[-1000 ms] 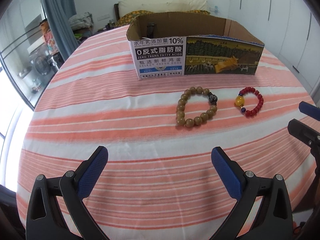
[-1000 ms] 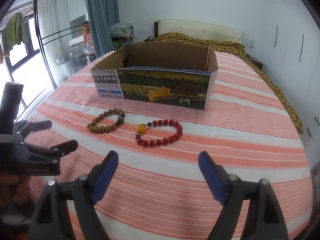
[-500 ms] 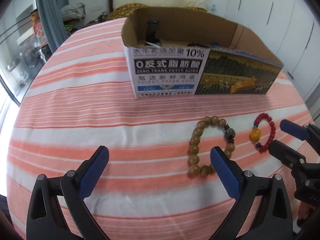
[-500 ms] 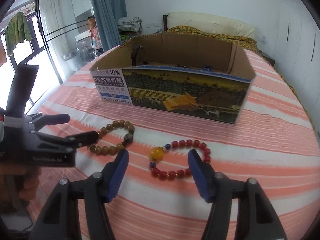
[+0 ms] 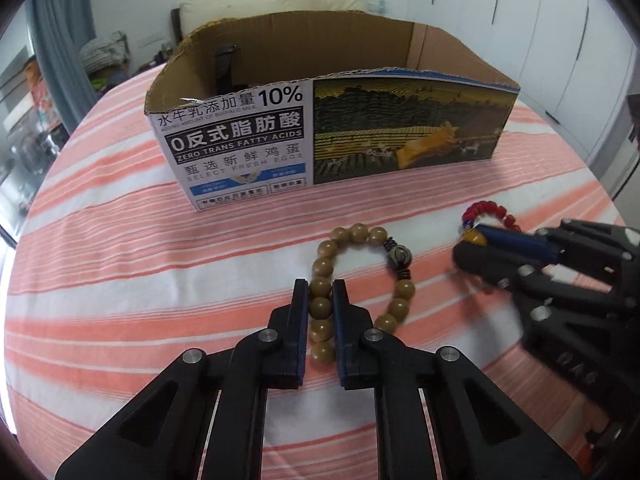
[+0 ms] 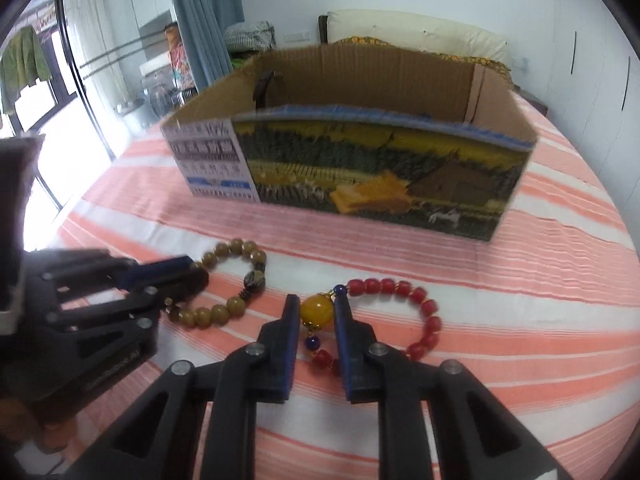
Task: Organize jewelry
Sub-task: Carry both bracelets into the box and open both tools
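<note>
Jaws closing: left on tan bracelet (image 5: 362,276) | right on red bracelet (image 6: 394,312) | both flat

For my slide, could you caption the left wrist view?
Left tool closing on tan bead bracelet before cardboard box.

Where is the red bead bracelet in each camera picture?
Left wrist view: red bead bracelet at far right, under the right gripper.
Right wrist view: bracelet low in the middle, its yellow bead between that gripper's jaws.
Shared landmark: cardboard box behind it.
</note>
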A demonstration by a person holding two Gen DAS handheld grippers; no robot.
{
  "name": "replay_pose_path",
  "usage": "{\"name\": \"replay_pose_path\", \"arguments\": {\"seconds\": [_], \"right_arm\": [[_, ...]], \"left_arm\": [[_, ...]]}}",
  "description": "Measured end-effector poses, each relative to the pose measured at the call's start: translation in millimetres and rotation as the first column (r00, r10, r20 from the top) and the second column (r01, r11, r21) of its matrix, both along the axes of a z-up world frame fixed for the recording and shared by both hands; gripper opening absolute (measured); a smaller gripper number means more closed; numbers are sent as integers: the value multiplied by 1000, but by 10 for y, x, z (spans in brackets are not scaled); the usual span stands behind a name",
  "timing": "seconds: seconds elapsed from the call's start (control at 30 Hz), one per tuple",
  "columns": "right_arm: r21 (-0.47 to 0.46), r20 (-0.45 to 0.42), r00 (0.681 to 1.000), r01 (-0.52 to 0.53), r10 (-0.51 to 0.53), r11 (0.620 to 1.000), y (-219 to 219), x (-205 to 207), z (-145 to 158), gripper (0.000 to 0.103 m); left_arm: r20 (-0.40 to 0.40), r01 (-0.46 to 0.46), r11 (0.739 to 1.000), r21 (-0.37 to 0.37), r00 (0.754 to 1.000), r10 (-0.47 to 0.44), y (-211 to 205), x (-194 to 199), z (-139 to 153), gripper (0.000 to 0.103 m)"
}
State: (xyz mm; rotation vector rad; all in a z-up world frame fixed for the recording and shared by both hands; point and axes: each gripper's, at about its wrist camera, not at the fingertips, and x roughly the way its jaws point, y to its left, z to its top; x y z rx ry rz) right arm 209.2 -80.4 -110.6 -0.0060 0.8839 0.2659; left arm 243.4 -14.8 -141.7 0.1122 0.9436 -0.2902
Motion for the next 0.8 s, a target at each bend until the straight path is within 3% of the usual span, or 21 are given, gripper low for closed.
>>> {"name": "replay_pose_path", "arguments": {"seconds": [0.1, 0.3, 0.53, 0.8], "right_arm": [[20, 28, 1000, -6, 6, 1000, -112, -102, 227, 18], [72, 64, 998, -32, 27, 997, -344, -285, 646, 18], [103, 91, 994, -62, 52, 993, -372, -346, 932, 18], [158, 102, 993, -69, 53, 985, -434, -274, 1063, 18]], "left_arm": [[-4, -9, 998, -62, 1000, 9, 129, -23, 127, 10], [36, -5, 980, -198, 999, 12, 305, -167, 669, 10], [93, 6, 964, -265, 995, 19, 489, -214, 1194, 10], [104, 6, 951, -308, 994, 27, 633, 29, 1497, 10]]}}
